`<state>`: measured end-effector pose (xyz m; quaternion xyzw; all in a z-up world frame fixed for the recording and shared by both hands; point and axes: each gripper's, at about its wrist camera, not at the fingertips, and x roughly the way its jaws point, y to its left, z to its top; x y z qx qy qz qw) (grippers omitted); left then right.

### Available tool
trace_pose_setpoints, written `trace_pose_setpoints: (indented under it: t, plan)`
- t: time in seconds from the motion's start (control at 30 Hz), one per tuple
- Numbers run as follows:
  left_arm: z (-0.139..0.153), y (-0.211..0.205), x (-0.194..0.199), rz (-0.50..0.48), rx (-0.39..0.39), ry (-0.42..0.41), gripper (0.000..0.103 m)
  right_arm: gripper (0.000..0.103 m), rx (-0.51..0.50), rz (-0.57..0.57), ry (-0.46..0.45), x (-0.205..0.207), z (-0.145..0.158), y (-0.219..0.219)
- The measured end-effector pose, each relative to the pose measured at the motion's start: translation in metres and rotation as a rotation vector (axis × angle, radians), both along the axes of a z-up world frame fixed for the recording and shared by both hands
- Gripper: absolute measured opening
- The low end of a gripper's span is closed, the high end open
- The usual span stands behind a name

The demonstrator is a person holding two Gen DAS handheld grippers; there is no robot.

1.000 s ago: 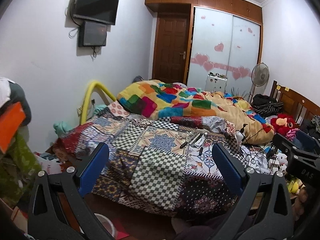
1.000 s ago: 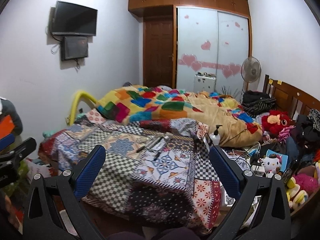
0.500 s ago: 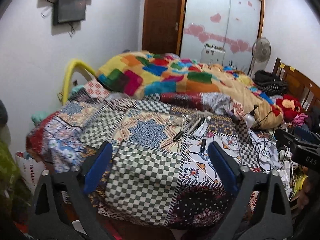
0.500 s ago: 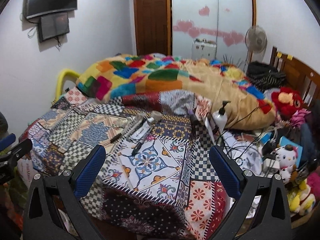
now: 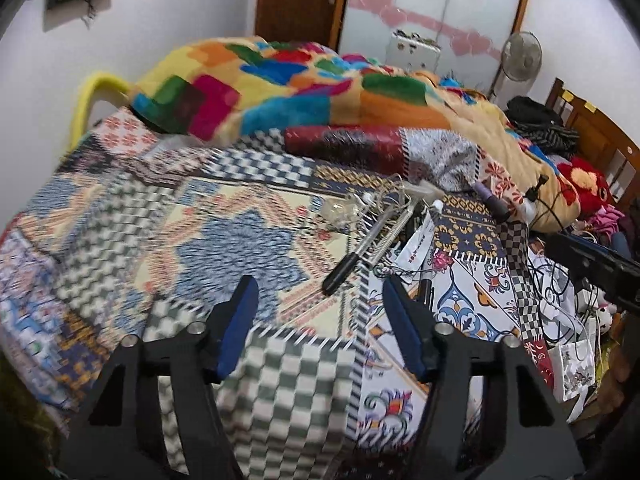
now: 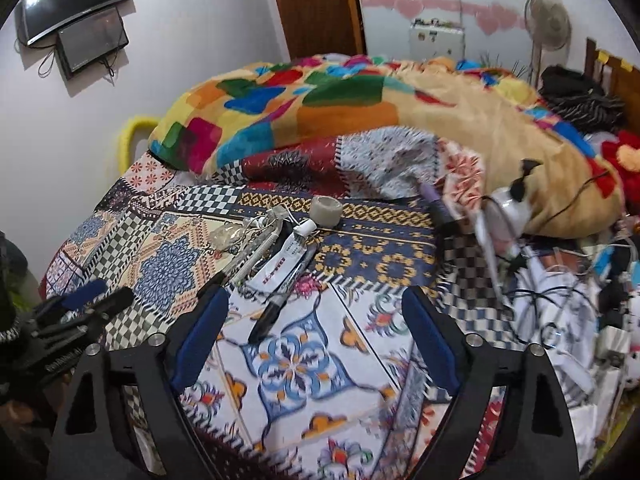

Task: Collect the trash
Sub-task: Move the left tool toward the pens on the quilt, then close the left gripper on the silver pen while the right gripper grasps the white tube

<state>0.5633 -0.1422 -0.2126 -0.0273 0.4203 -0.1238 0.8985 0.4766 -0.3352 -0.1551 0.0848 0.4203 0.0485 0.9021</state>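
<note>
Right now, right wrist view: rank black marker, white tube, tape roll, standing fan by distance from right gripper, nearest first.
From the right gripper:
1. Black marker, just ahead, left of centre.
2. White tube, beyond the marker.
3. Tape roll, mid-bed.
4. Standing fan, far right, by the wardrobe.

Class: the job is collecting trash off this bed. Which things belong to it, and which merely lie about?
Likely job:
crumpled clear wrapper
white tube
black marker
tape roll

Lying about:
colourful blanket
fan
red plush toy

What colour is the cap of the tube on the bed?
The tube has a white cap, clearest in the right wrist view.
</note>
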Motion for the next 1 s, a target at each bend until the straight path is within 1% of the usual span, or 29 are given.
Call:
trace_pose_setpoints:
  t: [0.03, 0.07, 0.13, 0.27, 0.33, 0.47, 0.53, 0.67, 0.77, 0.8, 0.9, 0.93, 1.0]
  plan:
    - [-0.005, -0.003, 0.006, -0.01, -0.002, 0.011, 0.056, 0.078, 0.009, 0.0, 0.008, 0.006, -0.004, -0.001]
    - [-0.011, -0.006, 0.014, -0.023, -0.004, 0.023, 0.054, 0.076, 0.019, 0.006, 0.02, 0.016, -0.01, -0.001]
    - [-0.023, -0.013, 0.027, -0.046, -0.002, 0.048, 0.05, 0.067, 0.027, 0.016, 0.042, 0.029, -0.018, -0.002]
    - [-0.042, -0.024, 0.047, -0.08, 0.012, 0.079, 0.042, 0.06, 0.073, 0.043, 0.079, 0.058, -0.034, 0.0]
    - [-0.049, -0.028, 0.054, -0.095, 0.014, 0.091, 0.039, 0.053, 0.088, 0.05, 0.096, 0.071, -0.04, 0.0]
    - [-0.061, -0.034, 0.065, -0.118, 0.019, 0.103, 0.039, 0.049, 0.116, 0.049, 0.124, 0.091, -0.054, 0.001]
    - [-0.066, -0.036, 0.067, -0.129, 0.024, 0.108, 0.036, 0.044, 0.124, 0.046, 0.135, 0.098, -0.059, 0.002]
    - [-0.071, -0.042, 0.071, -0.149, 0.034, 0.108, 0.035, 0.042, 0.176, 0.037, 0.16, 0.11, -0.068, 0.001]
    - [-0.072, -0.048, 0.072, -0.159, 0.07, 0.095, 0.035, 0.035, 0.197, 0.035, 0.183, 0.118, -0.073, 0.002]
    - [-0.072, -0.05, 0.073, -0.157, 0.076, 0.093, 0.035, 0.031, 0.206, 0.032, 0.196, 0.12, -0.076, 0.001]
    - [-0.073, -0.054, 0.074, -0.157, 0.086, 0.082, 0.034, 0.028, 0.229, 0.024, 0.213, 0.124, -0.082, 0.001]
    - [-0.073, -0.056, 0.073, -0.163, 0.091, 0.08, 0.028, 0.025, 0.228, 0.022, 0.211, 0.124, -0.082, 0.0]
    - [-0.073, -0.06, 0.072, -0.176, 0.109, 0.076, 0.019, 0.025, 0.228, 0.024, 0.206, 0.123, -0.08, -0.001]
